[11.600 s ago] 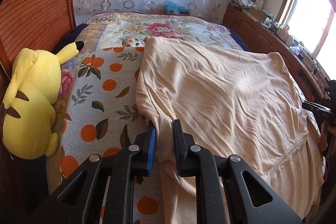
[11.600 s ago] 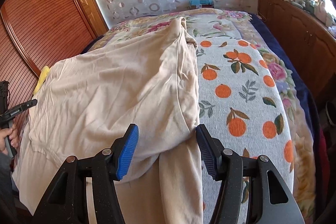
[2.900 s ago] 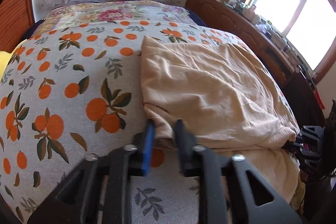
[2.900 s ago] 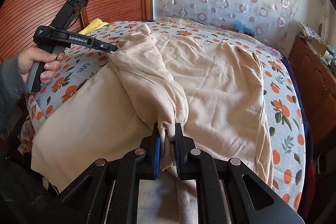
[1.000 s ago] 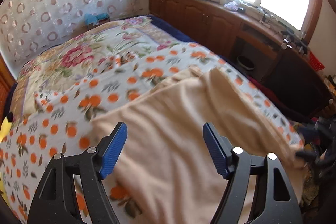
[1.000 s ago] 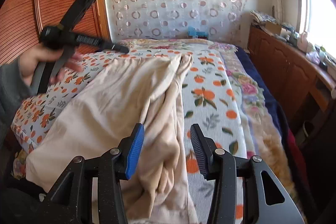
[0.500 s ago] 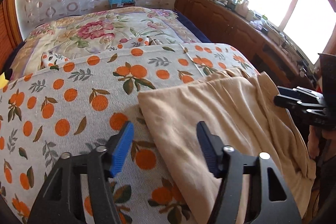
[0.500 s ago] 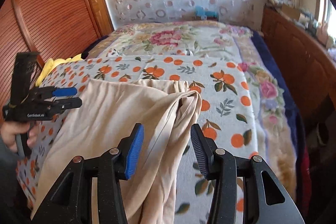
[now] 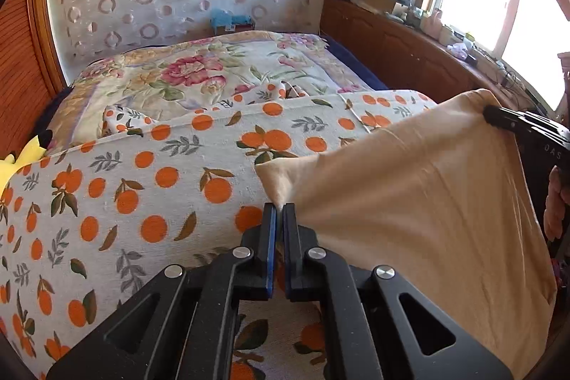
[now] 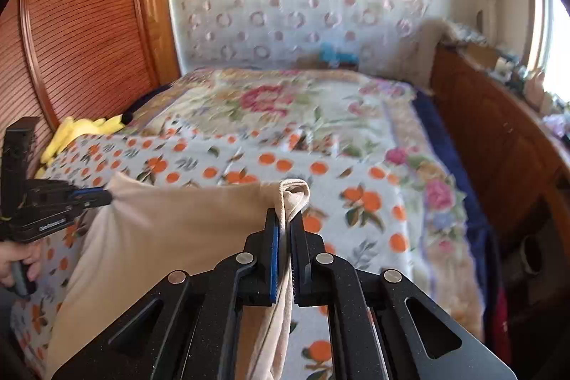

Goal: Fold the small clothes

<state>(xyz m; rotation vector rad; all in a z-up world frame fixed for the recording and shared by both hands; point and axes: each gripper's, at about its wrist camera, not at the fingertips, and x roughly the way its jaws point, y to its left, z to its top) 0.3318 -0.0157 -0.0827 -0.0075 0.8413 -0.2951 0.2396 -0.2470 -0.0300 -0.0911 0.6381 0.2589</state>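
A: Both pairs of jaws, seen standing apart over the cloth half a second ago, have now been brought together. The left tool [image 9: 279,207] has been clamped onto the near corner of the beige garment [image 9: 420,187], and the right tool [image 10: 284,214] has been pinched shut on the bunched hem at the opposite corner.

B: And the cloth itself has been picked up?

A: So it appears. The top edge is drawn taut between the two tools, and the rest is hung down from that edge toward the front of the bed [image 9: 149,187] rather than spread flat on it. A fresh fold looks about to be laid.

B: Where is the garment placed relative to each tool?

A: From the left tool, the fabric is fanned out to the right and slightly ahead, with its far corner held at the other tool's tips. From the right tool, the cloth is stretched away to the left, and a doubled strip is trailed straight down between the jaws.

B: Anything beyond the tools?

A: The orange-print bedspread [image 10: 338,173] is left bare ahead of both tools, which would be the likely landing place. A yellow plush toy [image 10: 76,130] is set well off to the left, near the wooden panel.
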